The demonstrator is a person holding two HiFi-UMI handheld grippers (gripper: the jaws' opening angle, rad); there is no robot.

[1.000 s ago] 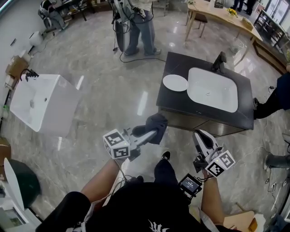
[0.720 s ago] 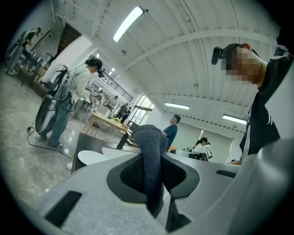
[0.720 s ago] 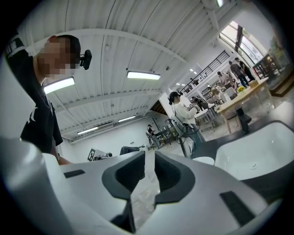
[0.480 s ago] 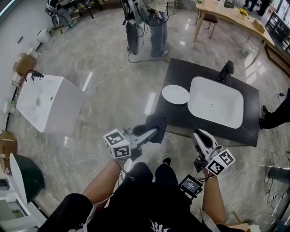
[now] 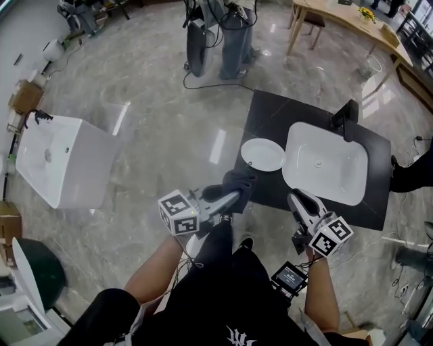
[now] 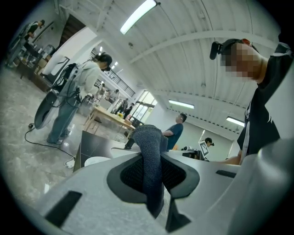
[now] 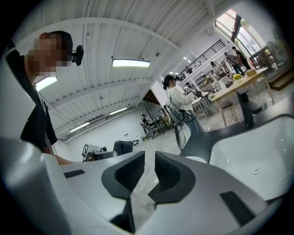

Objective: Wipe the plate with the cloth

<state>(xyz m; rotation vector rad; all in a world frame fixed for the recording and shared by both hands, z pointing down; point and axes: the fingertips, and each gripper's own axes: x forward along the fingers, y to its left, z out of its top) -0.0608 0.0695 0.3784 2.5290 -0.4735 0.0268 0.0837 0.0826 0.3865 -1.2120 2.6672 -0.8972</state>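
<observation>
A round white plate [image 5: 263, 154] lies on the black counter [image 5: 270, 111], just left of the sink; it also shows as a white sliver in the left gripper view [image 6: 95, 160] and the right gripper view [image 7: 196, 159]. My left gripper [image 5: 233, 196] is shut on a dark grey cloth [image 5: 237, 182], which bulges up between its jaws [image 6: 149, 156]. It hangs in the air short of the counter's near-left edge. My right gripper [image 5: 296, 199] is held low at the right, jaws drawn together with nothing between them [image 7: 149, 167].
A white sink basin [image 5: 325, 162] with a black faucet [image 5: 346, 111] fills the counter's right part. A white square basin unit [image 5: 61, 159] stands on the marble floor at left. A person [image 5: 233, 34] stands beyond the counter; a wooden table [image 5: 338, 20] is at the back right.
The counter with plate and sink has come nearer and lower in the head view as I step toward it. Both grippers keep their pose, with the cloth still held.
</observation>
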